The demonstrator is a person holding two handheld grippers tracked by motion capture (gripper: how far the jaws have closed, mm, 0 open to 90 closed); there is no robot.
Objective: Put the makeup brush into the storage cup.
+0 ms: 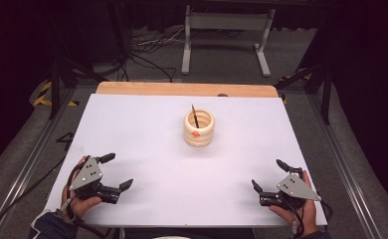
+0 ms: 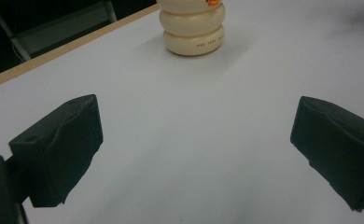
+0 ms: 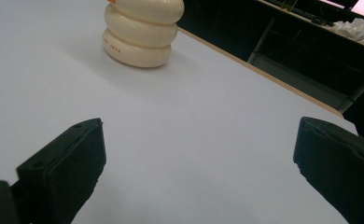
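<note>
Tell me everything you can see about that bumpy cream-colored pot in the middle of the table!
The cream pot looks like three fat rings stacked up, smooth and shiny like ceramic or plastic. It stands upright on the white table, toward the far middle, with nothing beside it. A thin dark stick leans inside its open top. There is a small orange spot on its front and tiny dark writing on the bottom ring, too small to read.

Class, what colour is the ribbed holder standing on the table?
Cream, with a small orange mark near its rim. The holder shows best in the high view.
</note>
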